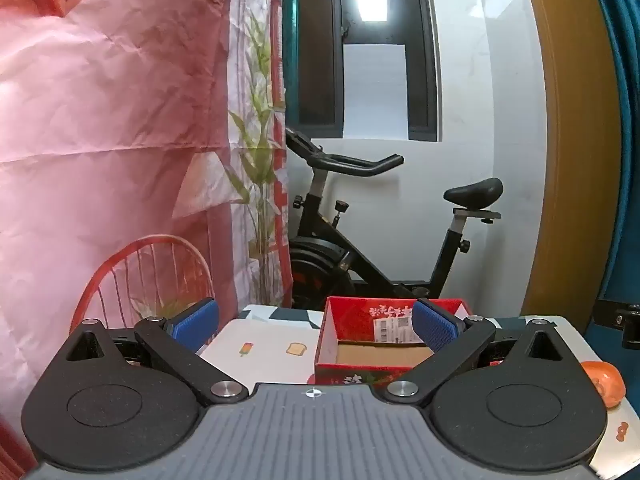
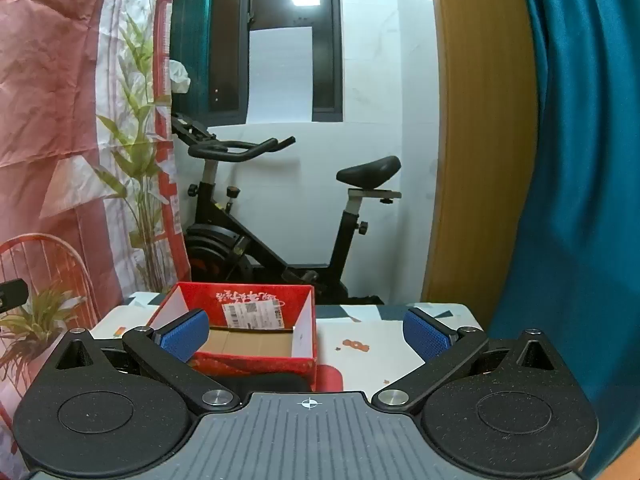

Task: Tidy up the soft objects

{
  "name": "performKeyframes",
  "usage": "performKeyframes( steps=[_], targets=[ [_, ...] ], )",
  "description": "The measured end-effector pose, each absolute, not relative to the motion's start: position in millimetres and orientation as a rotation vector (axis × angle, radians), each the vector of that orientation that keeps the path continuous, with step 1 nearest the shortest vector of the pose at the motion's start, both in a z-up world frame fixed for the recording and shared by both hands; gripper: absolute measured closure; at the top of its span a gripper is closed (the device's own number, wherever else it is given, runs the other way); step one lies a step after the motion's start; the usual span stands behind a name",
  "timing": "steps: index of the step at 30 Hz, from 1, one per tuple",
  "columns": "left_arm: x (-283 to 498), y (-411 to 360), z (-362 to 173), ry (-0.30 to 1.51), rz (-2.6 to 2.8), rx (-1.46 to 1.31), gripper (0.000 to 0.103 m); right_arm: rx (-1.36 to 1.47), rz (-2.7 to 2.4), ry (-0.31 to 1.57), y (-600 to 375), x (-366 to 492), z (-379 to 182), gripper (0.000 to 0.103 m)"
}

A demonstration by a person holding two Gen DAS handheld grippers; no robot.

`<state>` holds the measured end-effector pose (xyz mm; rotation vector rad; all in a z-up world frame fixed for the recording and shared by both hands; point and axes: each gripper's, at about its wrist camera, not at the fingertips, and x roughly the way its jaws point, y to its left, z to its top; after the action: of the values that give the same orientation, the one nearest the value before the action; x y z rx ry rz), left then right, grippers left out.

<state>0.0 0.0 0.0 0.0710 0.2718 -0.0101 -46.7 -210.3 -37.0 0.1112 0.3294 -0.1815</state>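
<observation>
Nearest, both tools stand wide open and hold nothing: the left tool (image 1: 316,326) and the right tool (image 2: 306,334). Just beyond on the worktop (image 2: 384,334) sits the open red carton (image 2: 240,344), empty, ahead and right of the left tool, ahead and left of the right. An orange soft toy (image 1: 604,384) lies far right of the left tool; its axis is unclear, and the right tool is probably nearer.

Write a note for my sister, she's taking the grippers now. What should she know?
Left gripper: open, holding nothing.
Right gripper: open, holding nothing.
Red box: on the table, looks empty, straight ahead of both.
Orange soft thing: on the table, right of the box in the left view.
Done: nothing packed yet.
Left: probably put the orange thing into the box; other soft things aren't in view.
</observation>
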Motion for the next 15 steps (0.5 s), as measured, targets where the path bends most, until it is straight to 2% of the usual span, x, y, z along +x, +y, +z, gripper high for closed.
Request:
performKeyframes(
  steps=[6,15],
  targets=[
    [8.2,10.6,-0.5,0.338,-0.012,0.032,0.0,0.122,-0.179,0.335,-210.1,-46.4,-37.2,0.0],
    [2.2,0.5,-1.4,0.301,-0.006,0.066,0.0,0.123,-0.181,0.335,-210.9,-46.7,-36.6,0.0]
  ],
)
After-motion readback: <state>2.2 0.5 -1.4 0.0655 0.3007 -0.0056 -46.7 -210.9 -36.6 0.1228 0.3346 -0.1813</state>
